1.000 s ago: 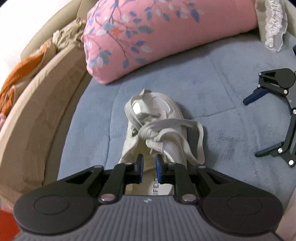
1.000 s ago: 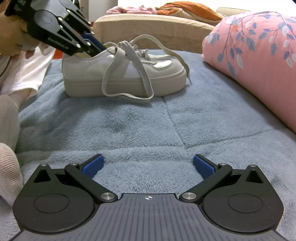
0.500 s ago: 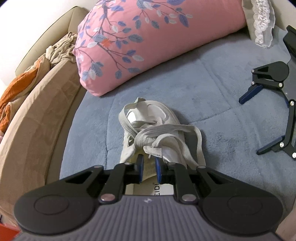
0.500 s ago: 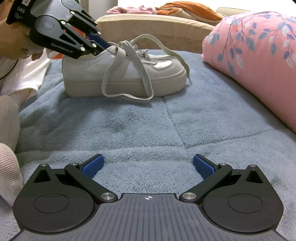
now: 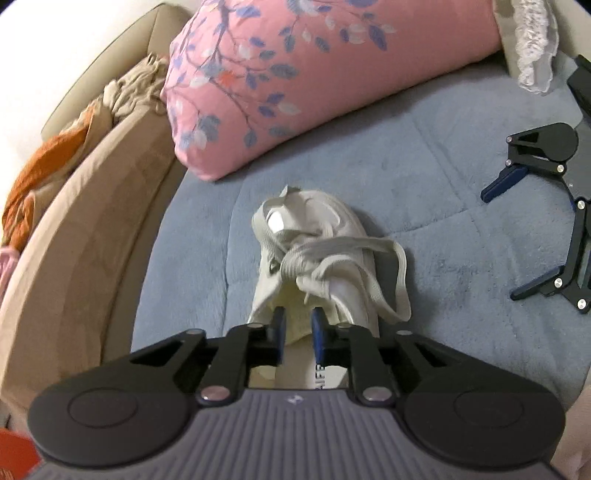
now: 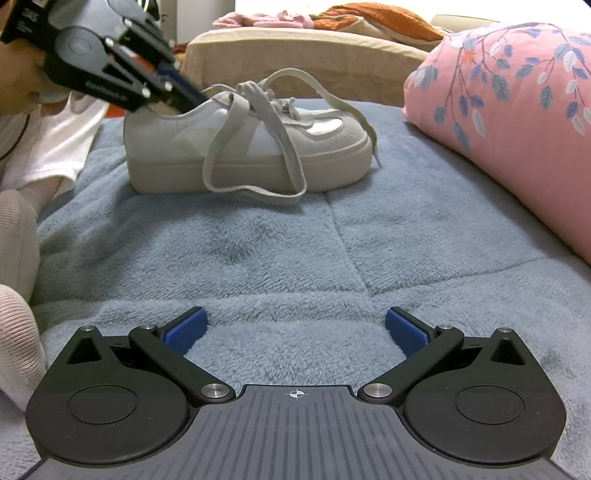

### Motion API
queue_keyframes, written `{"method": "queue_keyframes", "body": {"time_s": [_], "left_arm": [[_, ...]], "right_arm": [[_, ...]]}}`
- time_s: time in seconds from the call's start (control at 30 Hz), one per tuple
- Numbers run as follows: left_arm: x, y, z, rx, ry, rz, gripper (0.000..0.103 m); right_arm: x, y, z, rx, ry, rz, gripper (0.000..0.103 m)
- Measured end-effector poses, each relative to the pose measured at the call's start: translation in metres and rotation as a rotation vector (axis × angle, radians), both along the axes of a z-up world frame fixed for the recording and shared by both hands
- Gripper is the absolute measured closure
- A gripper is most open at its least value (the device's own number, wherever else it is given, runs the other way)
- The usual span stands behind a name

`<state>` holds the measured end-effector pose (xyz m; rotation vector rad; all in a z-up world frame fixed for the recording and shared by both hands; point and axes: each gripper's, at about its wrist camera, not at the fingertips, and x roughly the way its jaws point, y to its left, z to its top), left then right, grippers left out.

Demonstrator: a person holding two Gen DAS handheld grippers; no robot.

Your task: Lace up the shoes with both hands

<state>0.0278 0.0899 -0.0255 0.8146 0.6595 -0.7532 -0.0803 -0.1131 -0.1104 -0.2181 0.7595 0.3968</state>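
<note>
Already my left gripper (image 5: 297, 328) has its jaws nearly together on the tongue of the shoe (image 6: 247, 144), toe toward 12, while my right gripper (image 6: 295, 330) waits with jaws wide at 3.

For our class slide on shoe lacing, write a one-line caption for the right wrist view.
Open right gripper rests on the blue blanket while the left gripper reaches into the white shoe.

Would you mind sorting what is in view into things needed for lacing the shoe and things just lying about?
For the job: white shoe, its laces, left gripper, right gripper.
Lying about: pink pillow, blue blanket, orange cloth.
</note>
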Motion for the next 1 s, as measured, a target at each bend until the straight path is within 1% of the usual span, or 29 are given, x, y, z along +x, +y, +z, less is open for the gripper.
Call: {"method": "queue_keyframes", "body": {"time_s": [0.1, 0.27, 0.53, 0.63, 0.7, 0.8, 0.93, 1.0], "left_arm": [[0.002, -0.003, -0.004, 0.026, 0.013, -0.026, 0.084], [0.005, -0.004, -0.003, -0.013, -0.004, -0.044, 0.084], [0.009, -0.006, -0.006, -0.018, 0.002, -0.060, 0.084], [0.011, -0.007, -0.008, -0.021, 0.008, -0.059, 0.087], [0.012, -0.007, -0.009, -0.030, 0.018, -0.051, 0.095], [0.013, -0.007, -0.009, -0.043, 0.030, -0.037, 0.099], [0.013, -0.005, -0.008, -0.047, 0.044, 0.009, 0.099], [0.014, -0.004, -0.008, -0.043, 0.049, 0.036, 0.102]], "right_arm": [[0.000, 0.000, 0.000, 0.000, 0.000, 0.000, 0.000], [0.000, 0.000, 0.000, 0.000, 0.000, 0.000, 0.000], [0.000, 0.000, 0.000, 0.000, 0.000, 0.000, 0.000], [0.000, 0.000, 0.000, 0.000, 0.000, 0.000, 0.000], [0.000, 0.000, 0.000, 0.000, 0.000, 0.000, 0.000], [0.000, 0.000, 0.000, 0.000, 0.000, 0.000, 0.000], [0.000, 0.000, 0.000, 0.000, 0.000, 0.000, 0.000], [0.000, 0.000, 0.000, 0.000, 0.000, -0.001, 0.000]]}}
